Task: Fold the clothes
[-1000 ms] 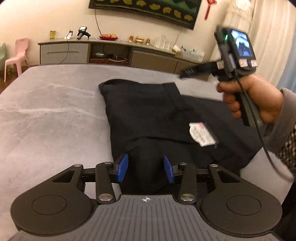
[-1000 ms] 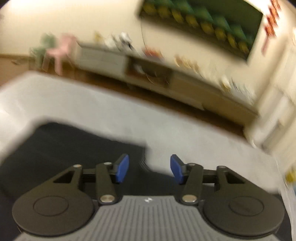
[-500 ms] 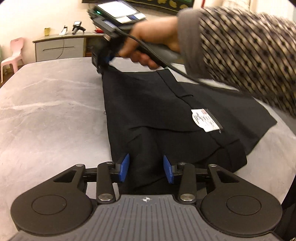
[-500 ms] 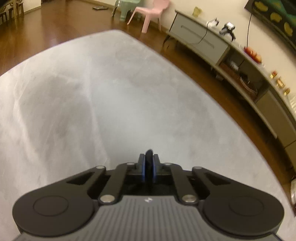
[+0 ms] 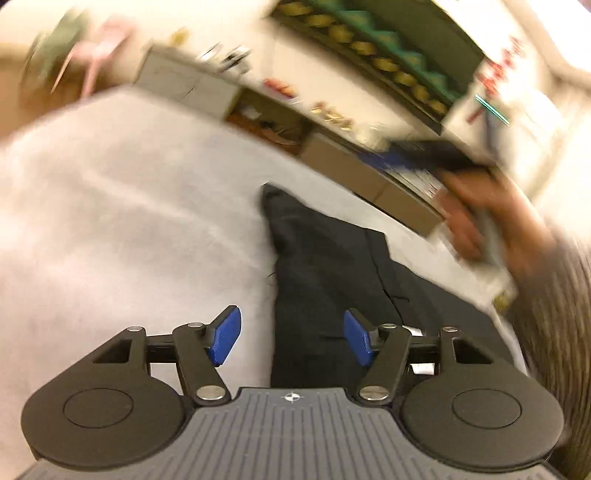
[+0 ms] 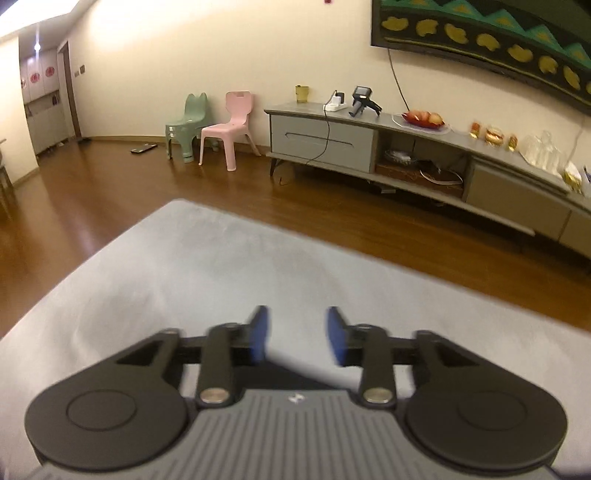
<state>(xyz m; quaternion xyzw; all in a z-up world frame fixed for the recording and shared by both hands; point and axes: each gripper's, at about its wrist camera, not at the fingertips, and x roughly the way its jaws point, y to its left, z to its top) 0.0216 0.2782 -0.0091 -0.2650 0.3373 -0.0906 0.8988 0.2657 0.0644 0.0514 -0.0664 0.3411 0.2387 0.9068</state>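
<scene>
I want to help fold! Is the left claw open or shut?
Open. The left claw's blue fingers stand apart, over the black clothes.

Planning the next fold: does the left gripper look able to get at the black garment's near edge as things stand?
Probably yes. The left gripper is open, the black garment lies partly between its fingers on the grey table, and nothing blocks it.

Matt black cloth garment [image 5: 325,273], glossy wood floor [image 6: 110,192]

Each camera looks forward past its own blue fingers [image 5: 223,336], close above the grey table [image 6: 229,266]. Beyond the fingers, both views share the long sideboard [image 6: 424,147] and wall painting [image 6: 480,33]; the left view is tilted and blurred
</scene>
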